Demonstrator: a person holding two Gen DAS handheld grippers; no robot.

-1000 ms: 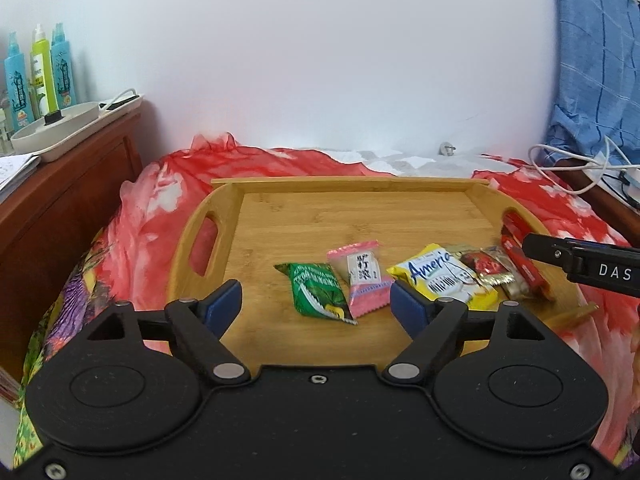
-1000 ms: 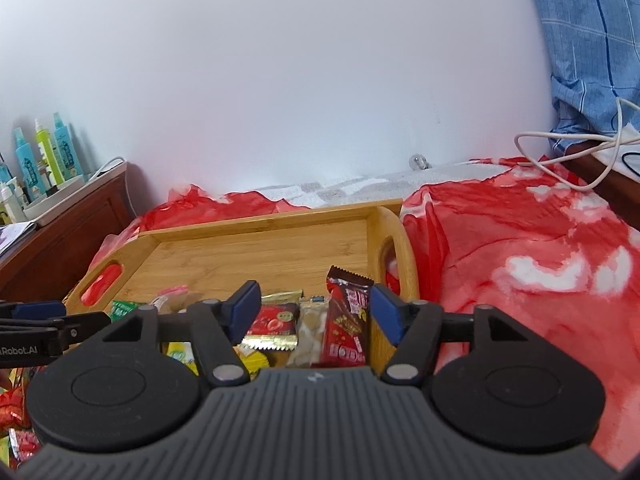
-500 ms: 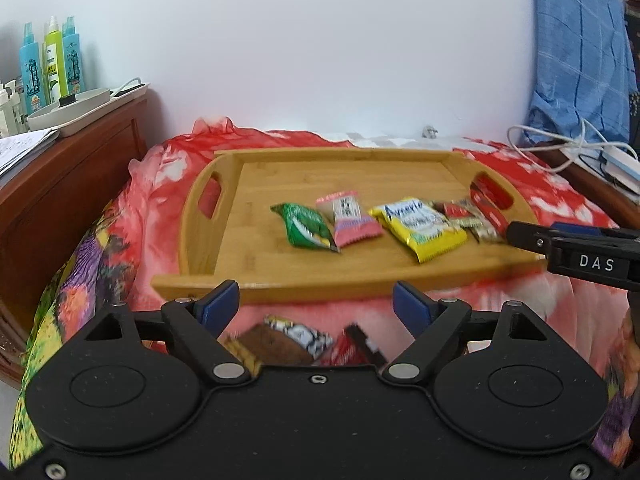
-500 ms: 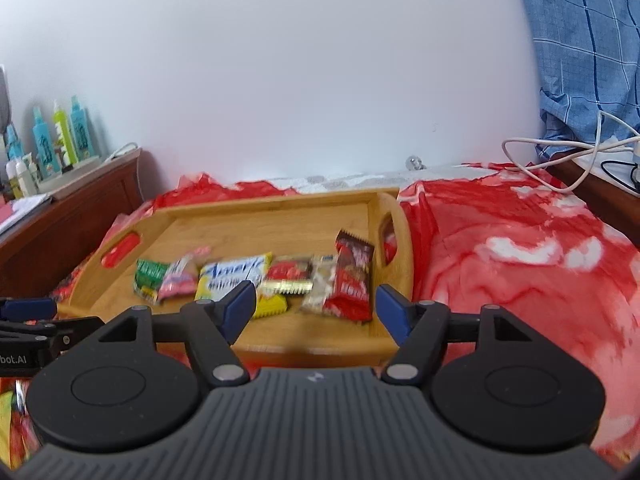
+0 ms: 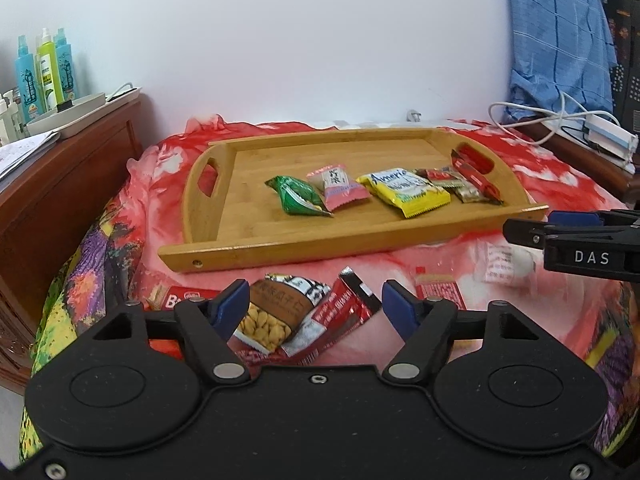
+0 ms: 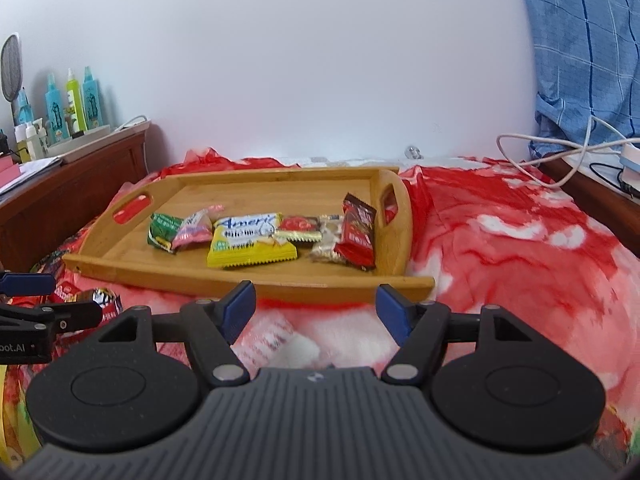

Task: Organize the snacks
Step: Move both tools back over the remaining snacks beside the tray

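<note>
Nearest first: left gripper [image 5: 314, 304] hangs low over the red bedcover [image 5: 420, 332], jaws closing, nothing pinched yet. Between and just under its blue pads lie two loose snacks – a brown nut packet [image 5: 276, 308] w/ a red wrapper [image 5: 332, 320] overlapping its right side. Nut packet's long axis runs roughly along the gripper's pointing line, top end away toward the tray, maybe tipped a bit right; the left pad sits right at its left edge. Red wrapper lies diagonal, far end up-right. So the closing line crosses the nut packet's short width – a fair setup for a pinch, though the pads may catch both wrappers at once.

Right gripper [image 6: 316, 306] is spread, empty. Below its jaws a pale clear packet [image 6: 280, 340] lies blurred on the cover; can't tell its axis.

A small red packet [image 5: 438, 290] sits just right of the left gripper's right pad, between the two tools.

Further off – the wooden tray [image 5: 248, 248], long side across the view, near rim just beyond both tools. Inside, a left-to-right row: green packet [image 5: 298, 196], pink packet [image 5: 340, 186], yellow packet [image 5: 408, 192], then a red-gold packet [image 6: 300, 228] and a dark red bar [image 5: 476, 180] by the right handle. Back half of the tray is bare.

Left hand is nearer the nut packet & red wrapper; right is nearer the clear one.
</note>
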